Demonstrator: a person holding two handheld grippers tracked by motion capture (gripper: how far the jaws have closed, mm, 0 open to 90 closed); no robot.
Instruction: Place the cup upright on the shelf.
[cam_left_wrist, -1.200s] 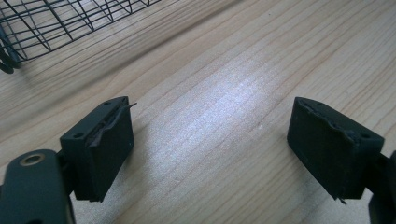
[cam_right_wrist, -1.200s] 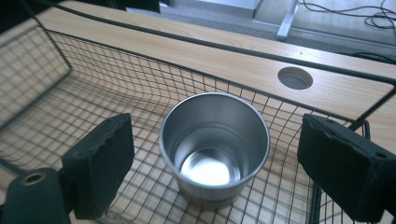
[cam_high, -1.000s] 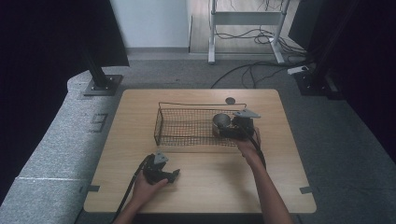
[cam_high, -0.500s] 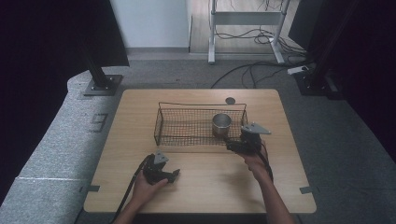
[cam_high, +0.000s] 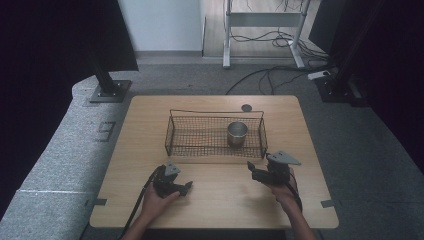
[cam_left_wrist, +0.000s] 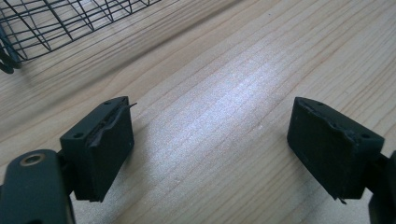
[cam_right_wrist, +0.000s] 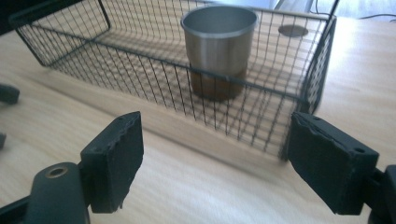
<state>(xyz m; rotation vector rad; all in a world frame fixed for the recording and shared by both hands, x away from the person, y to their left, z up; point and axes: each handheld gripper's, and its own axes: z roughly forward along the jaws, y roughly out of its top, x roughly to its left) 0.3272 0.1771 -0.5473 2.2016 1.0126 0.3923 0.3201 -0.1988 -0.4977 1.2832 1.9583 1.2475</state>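
Since the earlier frame, right gripper has drawn back from the metal cup, which now stands upright inside the wire basket, apparently just released, its empty jaws having narrowed, while left gripper waits open-jawed on the table.

A lab or recording studio: black curtains flank the wooden table, stand bases and loose cables (beyond the claws) on grey carpet.
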